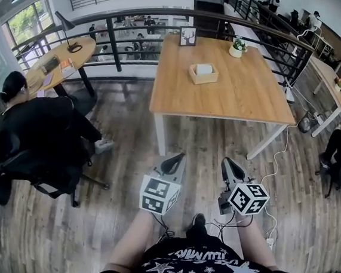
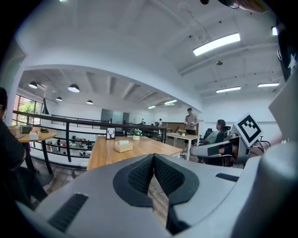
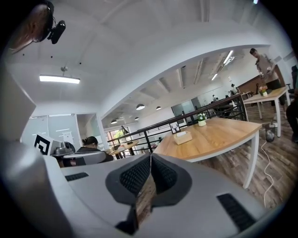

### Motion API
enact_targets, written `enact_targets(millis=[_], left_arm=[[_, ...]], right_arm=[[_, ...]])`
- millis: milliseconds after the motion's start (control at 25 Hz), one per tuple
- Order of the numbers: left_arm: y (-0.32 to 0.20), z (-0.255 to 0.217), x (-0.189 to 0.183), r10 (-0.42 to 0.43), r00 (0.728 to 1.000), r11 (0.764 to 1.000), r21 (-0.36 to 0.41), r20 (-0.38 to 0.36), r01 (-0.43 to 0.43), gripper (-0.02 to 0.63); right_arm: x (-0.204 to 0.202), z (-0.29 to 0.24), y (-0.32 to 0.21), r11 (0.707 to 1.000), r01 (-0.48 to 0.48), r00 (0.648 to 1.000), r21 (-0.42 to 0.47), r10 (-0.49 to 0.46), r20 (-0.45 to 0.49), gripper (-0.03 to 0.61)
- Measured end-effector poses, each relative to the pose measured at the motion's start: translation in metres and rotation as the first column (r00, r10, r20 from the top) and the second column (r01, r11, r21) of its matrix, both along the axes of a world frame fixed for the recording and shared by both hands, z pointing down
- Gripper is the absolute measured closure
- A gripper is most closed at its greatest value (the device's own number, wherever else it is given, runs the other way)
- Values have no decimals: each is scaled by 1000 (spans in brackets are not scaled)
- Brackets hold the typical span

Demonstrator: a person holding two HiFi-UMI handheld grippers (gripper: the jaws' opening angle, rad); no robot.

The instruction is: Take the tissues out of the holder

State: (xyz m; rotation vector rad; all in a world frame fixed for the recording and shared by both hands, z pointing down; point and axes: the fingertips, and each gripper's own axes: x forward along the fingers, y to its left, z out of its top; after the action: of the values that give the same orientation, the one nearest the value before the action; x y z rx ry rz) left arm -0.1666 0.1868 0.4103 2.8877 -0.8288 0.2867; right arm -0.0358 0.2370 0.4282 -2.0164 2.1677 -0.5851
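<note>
Nearest, just below the head camera, the left gripper [image 1: 173, 161] and the right gripper [image 1: 229, 164] are held side by side over the wooden plank floor [image 1: 127, 185], both pointing ahead, each with its marker cube at the rear. In each gripper view the two black ribbed pads [image 2: 139, 174] meet at their tips, so both pairs of fingers are closed and have hold of nothing; only the floor shows through the narrow slit behind the tips. Ahead of the fingertips the floor is open up to the near edge of a rectangular light-wood table [image 1: 233, 100] on white legs. The tissue holder [image 1: 204, 75], a small wooden box with white tissues [image 1: 203, 69] showing in its top, stands far ahead of both pairs of fingers, on the far half of the table, a little left of its middle. Beyond it a black picture frame [image 1: 187, 36] stands at the far edge, and a small white pot with a plant [image 1: 237, 48] is near the far right corner. To the left of the left fingers, well apart, a person in black [image 1: 44, 130] sits on an office chair [image 1: 14, 169] near a round table [image 1: 61, 56]. To the right of the right fingers a thin white cable [image 1: 275, 171] runs over the floor beside a table leg. A black metal railing [image 1: 114, 48] stands behind the table.
</note>
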Motion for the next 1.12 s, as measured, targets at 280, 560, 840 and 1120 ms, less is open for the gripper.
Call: enact_targets(millis=[280, 560, 840, 1120], left_arm=[[-36, 2, 69, -26, 1000, 1000, -4, 11, 26, 600], [-53, -1, 123, -54, 998, 998, 19, 25, 53, 600], [-59, 6, 167, -87, 995, 996, 41, 58, 84, 600], [-61, 7, 175, -108, 990, 994, 39, 85, 105, 600]], right_arm=[[73, 0, -37, 1000, 11, 1000, 2, -11, 1, 563], [139, 0, -54, 1000, 12, 999, 4, -12, -33, 563], [184, 11, -63, 998, 55, 998, 5, -55, 4, 563], [201, 20, -73, 998, 70, 996, -1, -70, 59, 563]])
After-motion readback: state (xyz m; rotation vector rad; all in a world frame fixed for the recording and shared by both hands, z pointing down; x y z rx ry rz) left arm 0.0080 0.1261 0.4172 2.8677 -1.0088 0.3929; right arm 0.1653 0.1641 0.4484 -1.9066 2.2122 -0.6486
